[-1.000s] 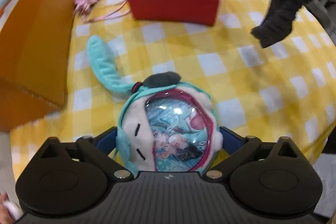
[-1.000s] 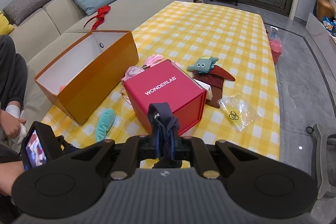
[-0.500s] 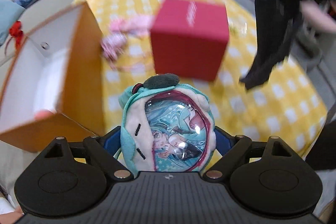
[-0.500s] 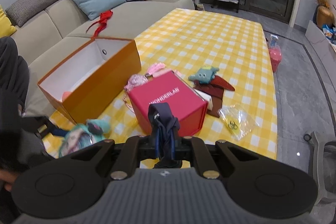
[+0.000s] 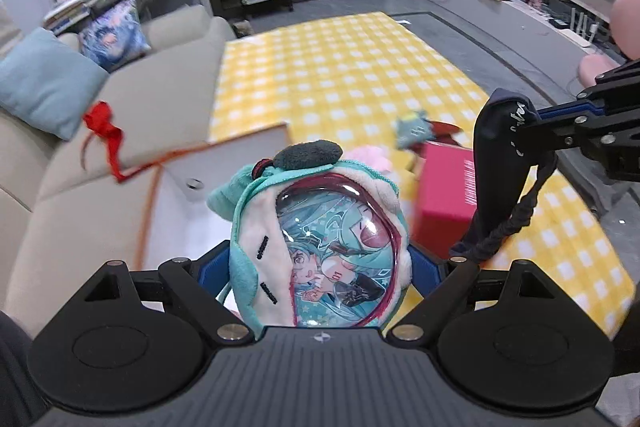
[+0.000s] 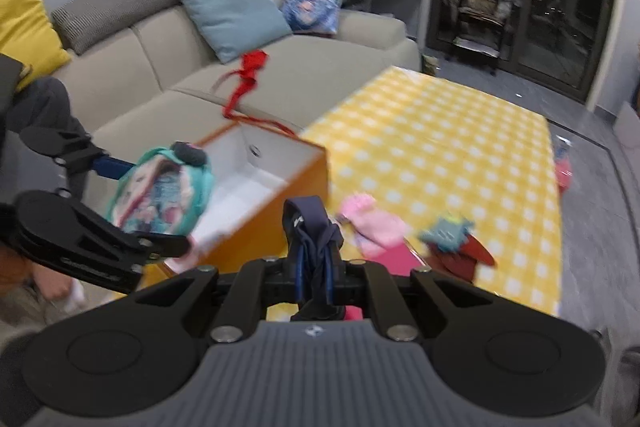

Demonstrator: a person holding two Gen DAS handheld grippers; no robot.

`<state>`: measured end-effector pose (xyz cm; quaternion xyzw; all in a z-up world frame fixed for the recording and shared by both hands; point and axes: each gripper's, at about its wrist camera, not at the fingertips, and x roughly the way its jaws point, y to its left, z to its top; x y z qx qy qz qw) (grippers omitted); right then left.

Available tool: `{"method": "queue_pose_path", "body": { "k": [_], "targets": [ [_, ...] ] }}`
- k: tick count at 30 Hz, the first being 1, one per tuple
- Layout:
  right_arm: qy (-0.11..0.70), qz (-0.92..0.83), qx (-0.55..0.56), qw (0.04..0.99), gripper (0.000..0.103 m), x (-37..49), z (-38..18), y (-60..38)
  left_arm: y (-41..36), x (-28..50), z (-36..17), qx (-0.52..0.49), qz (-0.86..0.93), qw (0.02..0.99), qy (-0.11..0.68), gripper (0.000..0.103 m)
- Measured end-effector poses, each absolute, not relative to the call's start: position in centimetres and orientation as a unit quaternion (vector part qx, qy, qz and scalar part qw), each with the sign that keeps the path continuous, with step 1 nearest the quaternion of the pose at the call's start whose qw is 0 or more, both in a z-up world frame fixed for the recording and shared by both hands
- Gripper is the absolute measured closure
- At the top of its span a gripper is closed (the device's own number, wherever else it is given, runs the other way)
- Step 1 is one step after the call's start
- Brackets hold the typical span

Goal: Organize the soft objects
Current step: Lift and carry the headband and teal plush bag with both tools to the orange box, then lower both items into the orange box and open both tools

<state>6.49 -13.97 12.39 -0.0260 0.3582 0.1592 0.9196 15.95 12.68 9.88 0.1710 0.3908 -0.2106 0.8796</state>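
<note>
Two claws are both loaded: the left claw (image 5: 320, 271) clamps a teal plush pouch (image 5: 320, 247) with a clear printed window, held in the air above the open orange box (image 6: 280, 203), while the right claw (image 6: 314, 279) pinches a dark navy strap (image 6: 314, 239) — jaws nearly closed. Beyond, on the yellow checked counter (image 6: 460, 147), lie a pink soft item (image 6: 374, 223), a red box (image 5: 448, 195) and a small teal plush (image 6: 446, 233); farther off stands a beige sofa (image 6: 320, 67).

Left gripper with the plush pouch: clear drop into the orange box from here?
Probably yes. The left gripper holds the plush pouch above the orange box, whose top is open, and nothing sits between them. The right gripper is off to the side.
</note>
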Motion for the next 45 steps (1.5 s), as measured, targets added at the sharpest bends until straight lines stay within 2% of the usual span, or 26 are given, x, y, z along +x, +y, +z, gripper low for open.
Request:
{"method": "queue_pose_path", "body": {
  "k": [10,18,24,35,45],
  "targets": [
    [0.333,0.202,-0.032,0.92,0.095,12.0,16.5,-6.9,17.1,21.0,10.4,0.156,-0.185,0.888,0.392,0.001],
    [0.33,0.217,-0.021,0.918,0.095,16.2,16.7,-2.9,19.7,23.8,7.9,0.151,-0.174,0.881,0.414,0.001],
    [0.365,0.223,-0.007,0.904,0.095,19.5,13.3,-0.7,19.8,24.9,4.4,0.212,-0.157,0.868,0.421,0.001],
    [0.45,0.222,-0.039,0.864,0.095,24.2,5.0,2.1,20.0,27.5,-1.3,0.23,-0.178,0.829,0.477,0.001],
    [0.494,0.22,-0.097,0.836,0.095,26.5,-0.2,3.5,20.0,29.1,-3.7,0.227,-0.181,0.815,0.502,0.001]
  ]
}}
